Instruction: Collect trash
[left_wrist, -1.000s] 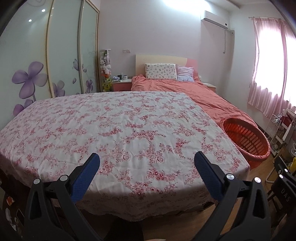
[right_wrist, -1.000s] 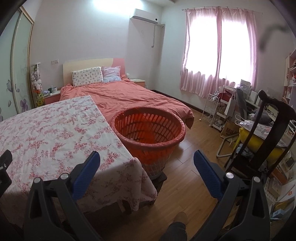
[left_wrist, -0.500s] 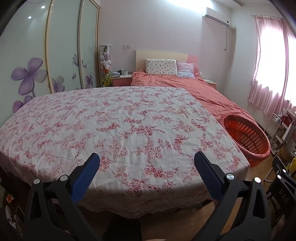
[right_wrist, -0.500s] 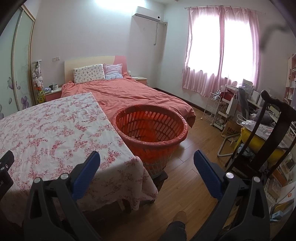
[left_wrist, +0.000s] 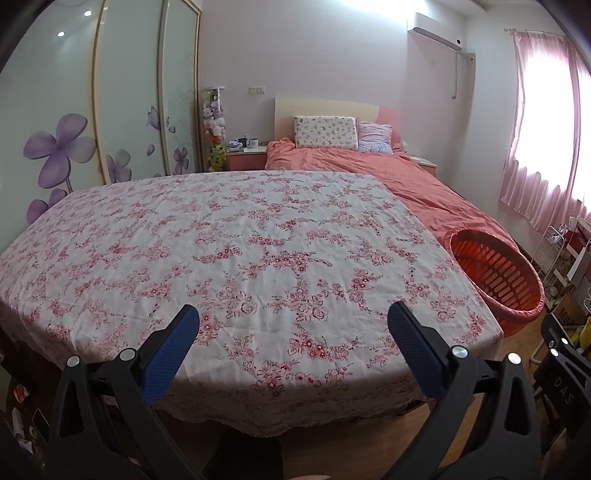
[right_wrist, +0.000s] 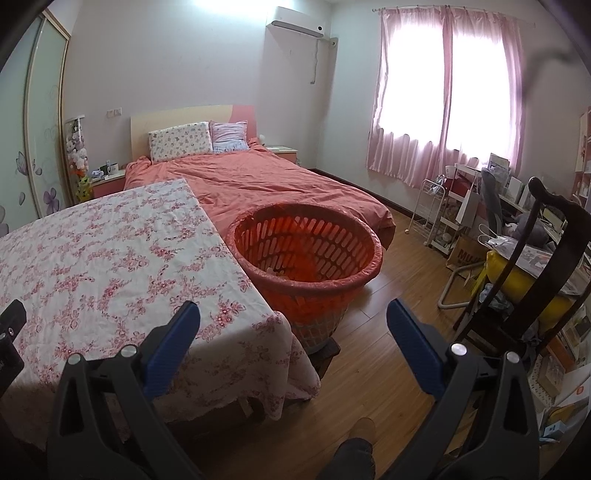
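An orange slotted basket (right_wrist: 306, 254) stands on the wooden floor at the right end of a table covered with a pink floral cloth (right_wrist: 110, 258). Some pale scraps lie at the basket's bottom. The basket also shows in the left wrist view (left_wrist: 495, 273), right of the cloth (left_wrist: 240, 258). My left gripper (left_wrist: 293, 332) is open and empty above the table's near edge. My right gripper (right_wrist: 293, 332) is open and empty, above the table's right corner, a little short of the basket.
A bed with an orange cover (right_wrist: 266, 184) lies behind the table and basket. A dark wooden chair (right_wrist: 546, 266) with a yellow item stands at the right. A white wire rack (right_wrist: 436, 214) and cluttered desk sit under the pink-curtained window. Wardrobe doors (left_wrist: 110, 110) line the left.
Both views have risen and tilted slightly down, so the table top and basket sit lower in view. Both grippers stay open and empty.
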